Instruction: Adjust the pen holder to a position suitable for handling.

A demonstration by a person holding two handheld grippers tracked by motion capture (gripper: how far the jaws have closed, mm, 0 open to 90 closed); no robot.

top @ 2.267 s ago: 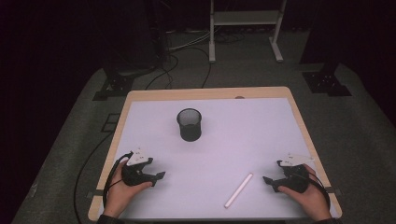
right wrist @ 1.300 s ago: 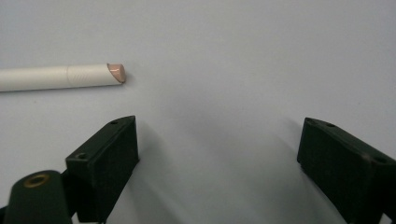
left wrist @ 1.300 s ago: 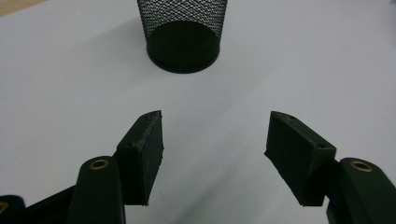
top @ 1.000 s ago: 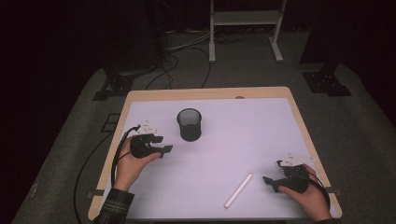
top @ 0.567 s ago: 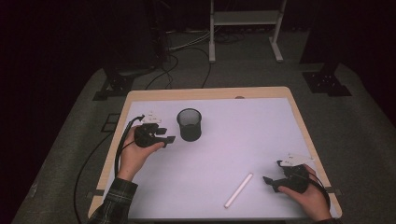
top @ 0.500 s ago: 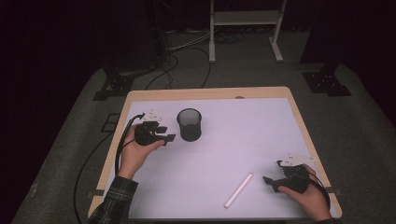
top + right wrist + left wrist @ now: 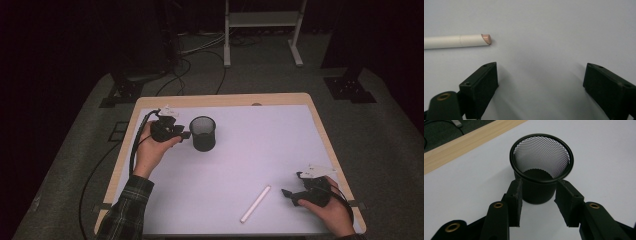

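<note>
From above we see the mesh cup (image 7: pixel 203 133) standing upright on the white desk (image 7: pixel 250 150), toward its far left part, with our left tool (image 7: pixel 184 134) just beside it. Our right tool (image 7: pixel 290 197) rests near the desk's right edge, close to a white stick (image 7: pixel 255 204).

Along the left tool (image 7: pixel 537 195), its jaws have just been closing around the mesh cup (image 7: pixel 541 167) below the rim and appear to touch its sides.

Along the right tool (image 7: pixel 540 75), its jaws stand wide apart over bare desk, the white stick (image 7: pixel 456 41) lying just beyond one jaw.
</note>
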